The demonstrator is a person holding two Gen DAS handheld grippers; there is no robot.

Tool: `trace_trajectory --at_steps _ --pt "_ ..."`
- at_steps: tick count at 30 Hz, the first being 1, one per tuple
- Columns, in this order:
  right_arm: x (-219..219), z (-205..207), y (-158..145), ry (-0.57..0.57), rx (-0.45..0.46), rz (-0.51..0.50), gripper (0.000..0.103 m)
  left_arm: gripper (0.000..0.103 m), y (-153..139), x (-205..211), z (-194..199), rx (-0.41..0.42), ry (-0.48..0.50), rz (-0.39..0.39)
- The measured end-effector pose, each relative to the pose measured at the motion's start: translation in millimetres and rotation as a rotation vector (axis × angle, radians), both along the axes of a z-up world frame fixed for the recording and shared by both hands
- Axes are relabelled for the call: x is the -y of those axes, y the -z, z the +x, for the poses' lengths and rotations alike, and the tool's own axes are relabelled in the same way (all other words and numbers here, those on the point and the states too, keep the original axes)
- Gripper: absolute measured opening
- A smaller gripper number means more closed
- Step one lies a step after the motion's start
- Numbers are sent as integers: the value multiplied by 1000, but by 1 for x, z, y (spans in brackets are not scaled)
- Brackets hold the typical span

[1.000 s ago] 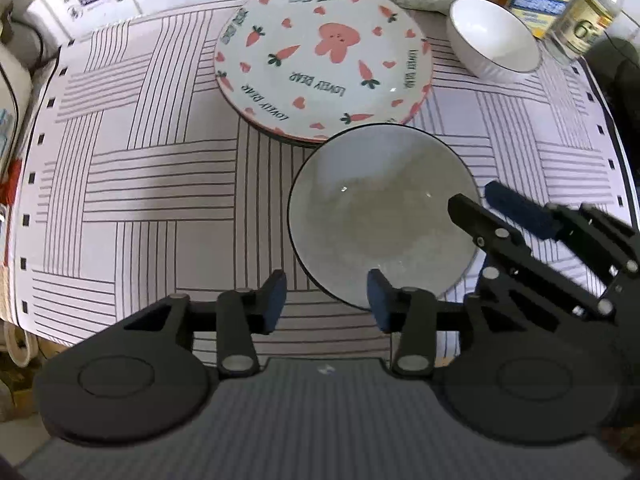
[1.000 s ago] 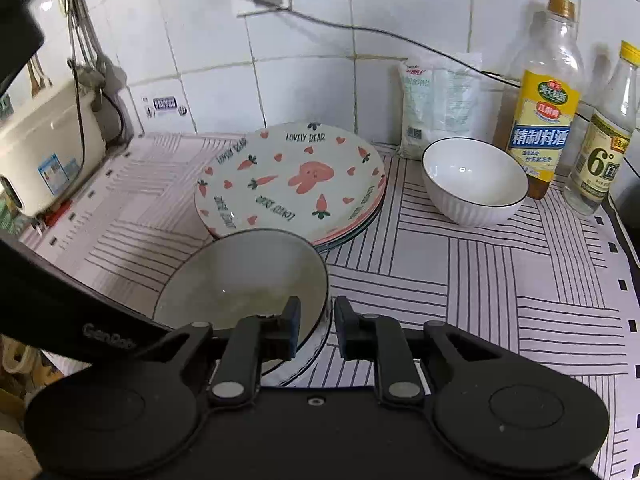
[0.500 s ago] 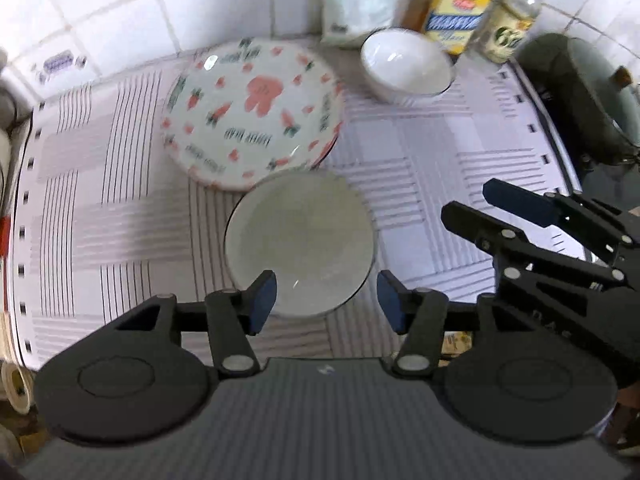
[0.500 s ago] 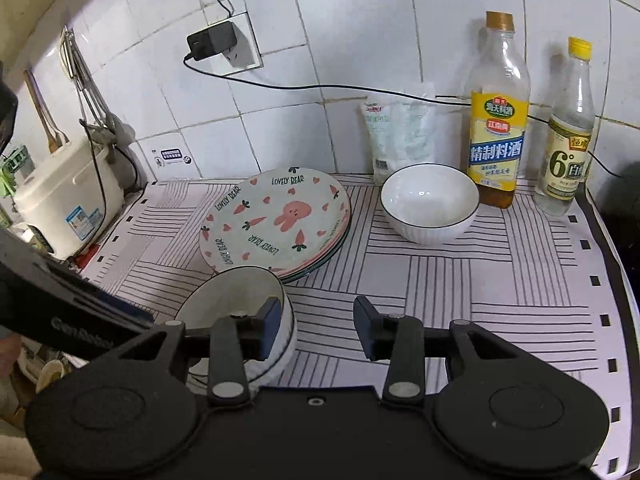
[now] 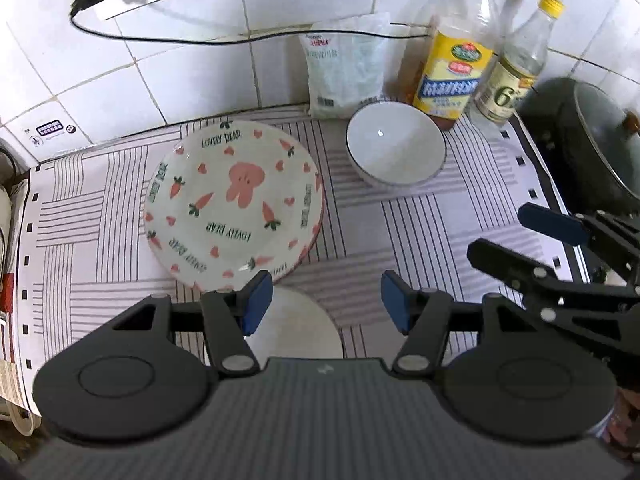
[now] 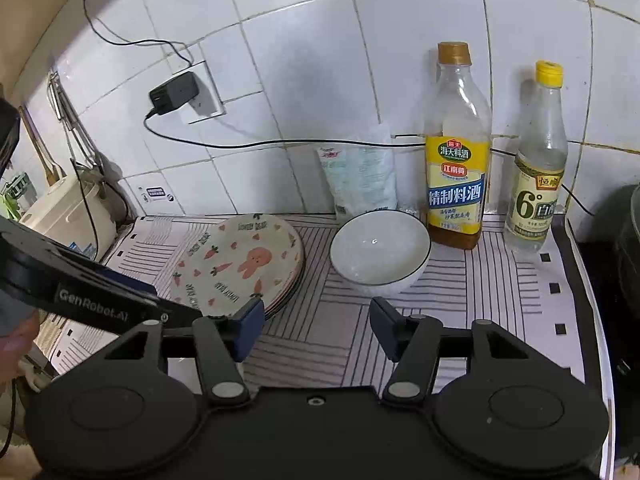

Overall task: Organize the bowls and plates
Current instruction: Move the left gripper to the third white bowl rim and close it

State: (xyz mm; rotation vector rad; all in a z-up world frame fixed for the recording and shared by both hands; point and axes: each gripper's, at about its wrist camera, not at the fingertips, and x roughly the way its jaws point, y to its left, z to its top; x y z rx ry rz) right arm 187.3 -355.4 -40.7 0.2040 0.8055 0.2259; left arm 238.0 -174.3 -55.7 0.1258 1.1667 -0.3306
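Progress roughly midway, judged. Carrot-print plates [image 5: 234,204] stacked at desk [image 5: 452,232] rear; grey bowl [image 5: 296,324] set down just in front, white bowl [image 5: 395,149] still apart near bottles. Left tongs [image 5: 326,306] and right tongs [image 6: 316,328] both just opening, nothing between.

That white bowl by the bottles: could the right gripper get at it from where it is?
Probably yes. The right gripper is open and empty, and only bare mat lies between it and the white bowl.
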Motion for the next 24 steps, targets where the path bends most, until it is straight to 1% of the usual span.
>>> trace_trajectory --at_steps 2,9,16,18,19,21,22,24 --pt "5 9 7 1 10 6 73 61 4 5 11 0 -11 3" --pt "22 44 41 54 3 19 73 63 22 15 49 20 -57 -11" --pt "39 74 70 116 15 97 73 63 44 27 85 40 -88 -87" --pt "45 85 81 158 3 106 73 63 54 33 92 50 -85 -104" --pt "47 89 87 175 -4 111 73 63 60 37 95 64 -75 -106" --pt "52 97 99 210 -21 125 73 61 75 45 98 91 -58 -85" --pt "54 101 105 226 -33 136 72 61 83 50 101 96 -57 -66" --pt "60 105 117 253 -59 166 69 61 94 56 105 99 -55 -64"
